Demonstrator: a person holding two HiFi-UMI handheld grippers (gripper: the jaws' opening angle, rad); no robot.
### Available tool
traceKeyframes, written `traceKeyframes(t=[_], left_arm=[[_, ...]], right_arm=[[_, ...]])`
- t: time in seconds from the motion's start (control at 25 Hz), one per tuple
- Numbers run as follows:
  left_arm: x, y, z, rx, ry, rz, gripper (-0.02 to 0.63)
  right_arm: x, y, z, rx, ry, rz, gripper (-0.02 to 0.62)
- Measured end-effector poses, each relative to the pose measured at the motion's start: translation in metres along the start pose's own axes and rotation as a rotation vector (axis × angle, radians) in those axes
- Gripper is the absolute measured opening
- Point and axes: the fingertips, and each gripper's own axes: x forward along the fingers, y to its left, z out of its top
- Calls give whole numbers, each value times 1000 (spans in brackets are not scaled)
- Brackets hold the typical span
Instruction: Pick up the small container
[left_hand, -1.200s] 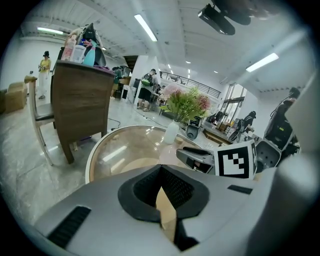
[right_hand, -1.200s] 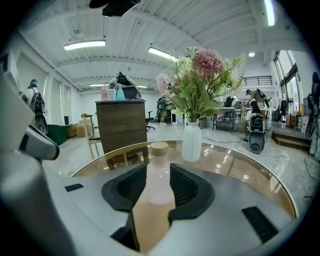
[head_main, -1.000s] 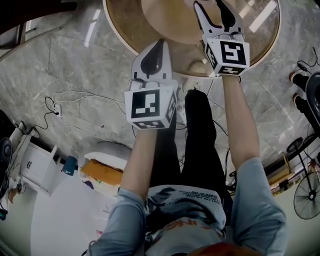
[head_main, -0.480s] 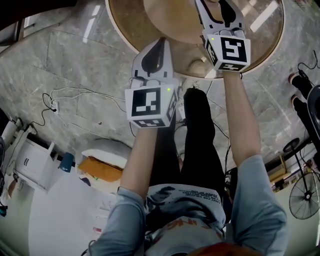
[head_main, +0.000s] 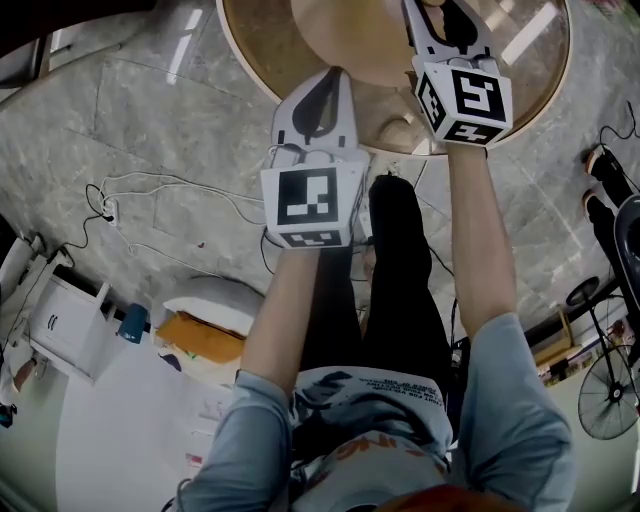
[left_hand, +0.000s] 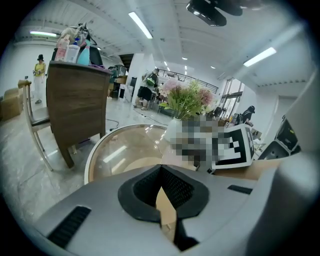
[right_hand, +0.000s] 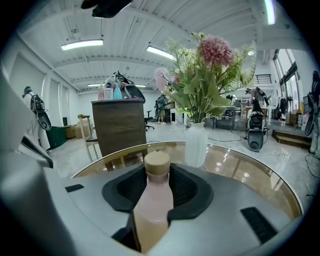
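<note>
The small container (right_hand: 154, 200) is a pale pink bottle with a tan cap (right_hand: 157, 162). It stands upright on the round glass table (right_hand: 250, 175), between the jaws of my right gripper (right_hand: 156, 192). The jaws are closing and their black pads lie against the bottle's sides. In the head view the right gripper (head_main: 440, 15) reaches over the table (head_main: 270, 50), and its own body hides the bottle. My left gripper (head_main: 318, 100) hovers at the table's near edge. Its jaws (left_hand: 161, 172) are shut with nothing between them.
A white vase (right_hand: 195, 145) of pink flowers (right_hand: 210, 75) stands on the table just behind the bottle, slightly right. A wooden cabinet (right_hand: 120, 125) stands beyond the table. Cables (head_main: 150, 200) and a white stool (head_main: 205, 305) lie on the marble floor to my left.
Both grippers have edged a little forward and to the right over the table. The left one now sits closer to the table's edge.
</note>
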Motion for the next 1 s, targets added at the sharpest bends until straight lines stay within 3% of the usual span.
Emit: traceKeyframes(t=[0.48, 0.84, 1.0], left_arm=[[-8, -8, 1, 40, -10, -2, 23], [-22, -31, 33, 54, -90, 19, 23], [-26, -40, 46, 55, -118, 23, 23]], right_arm=[[-33, 10, -5, 28, 50, 45, 150], [-75, 16, 17, 16, 51, 130, 150], [-88, 24, 37, -41, 52, 189, 150]])
